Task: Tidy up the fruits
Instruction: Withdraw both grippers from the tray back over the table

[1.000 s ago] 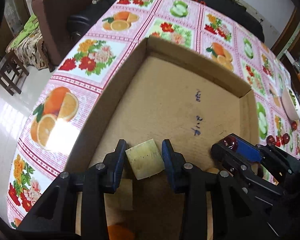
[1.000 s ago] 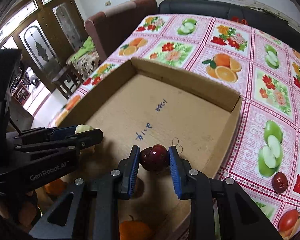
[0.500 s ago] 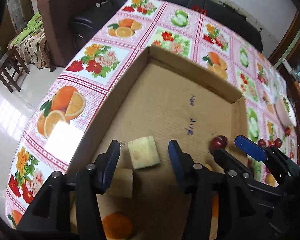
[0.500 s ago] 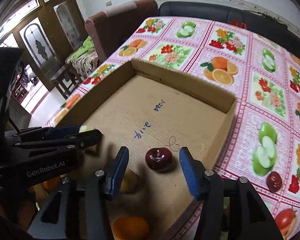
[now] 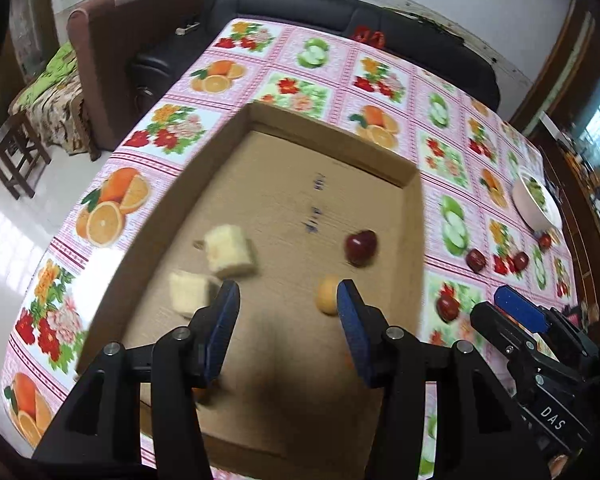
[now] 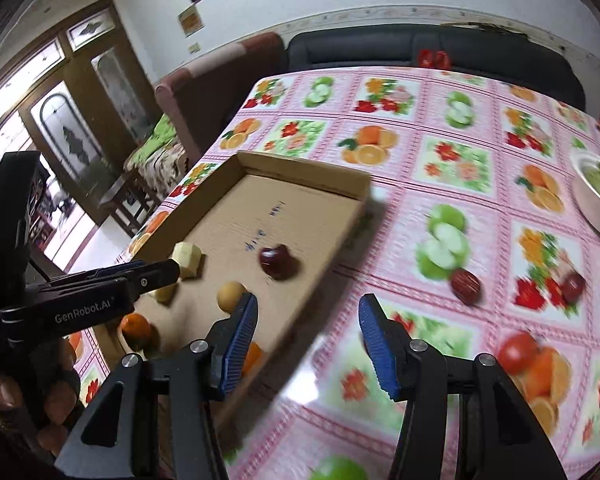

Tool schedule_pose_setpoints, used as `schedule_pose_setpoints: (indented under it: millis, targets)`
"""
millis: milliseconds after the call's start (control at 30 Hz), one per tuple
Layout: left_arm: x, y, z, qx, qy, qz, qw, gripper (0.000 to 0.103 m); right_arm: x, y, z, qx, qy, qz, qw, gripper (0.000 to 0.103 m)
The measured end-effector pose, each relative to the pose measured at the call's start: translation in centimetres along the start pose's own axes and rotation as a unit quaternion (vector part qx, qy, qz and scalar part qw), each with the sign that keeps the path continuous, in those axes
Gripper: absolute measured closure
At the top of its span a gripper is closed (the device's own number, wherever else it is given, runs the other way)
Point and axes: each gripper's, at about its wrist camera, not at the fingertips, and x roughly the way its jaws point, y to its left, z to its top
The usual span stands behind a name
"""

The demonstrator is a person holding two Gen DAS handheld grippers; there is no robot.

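In the cardboard box (image 5: 414,216) lie a dark red apple (image 5: 361,247) and pale fruit chunks (image 5: 229,250). The left gripper (image 5: 286,300) and right gripper (image 6: 306,312) hang above, jaws apart, holding nothing.

A cardboard tray (image 5: 414,216) sits on the table (image 5: 452,160). In the tray, 2 cut fruit chunks (image 5: 230,250) lie toward its left side, an apple (image 5: 361,247) toward its right, and a small round fruit (image 5: 327,300) just in front of the apple. On the table right of the tray lie 2 dates (image 6: 465,286), with a bowl (image 6: 592,200) behind them.
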Motion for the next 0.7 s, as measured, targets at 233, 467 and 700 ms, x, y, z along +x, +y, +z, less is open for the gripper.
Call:
schedule_pose_setpoints:
  millis: [233, 467, 700]
  targets:
    - [-1.3, -3.8, -1.4, 0.032, -0.001, -0.026, 0.9992, 0.054, -4.1, -4.4, -2.9, 0.043, -0.016, -0.028, 0.999, 0.048]
    - [-1.8, -7.6, -3.0, 0.065, 0.008, -0.054, 0.9964, 0.054, -7.3, -8.7, -5.9, 0.087, -0.023, -0.061, 0.994, 0.048]
    - [-1.5, -10.1, -4.3, 0.085, 0.025, -0.069, 0.9937, 0.054, -9.2, -11.2, -8.0, 0.114, -0.029, -0.077, 0.99, 0.048]
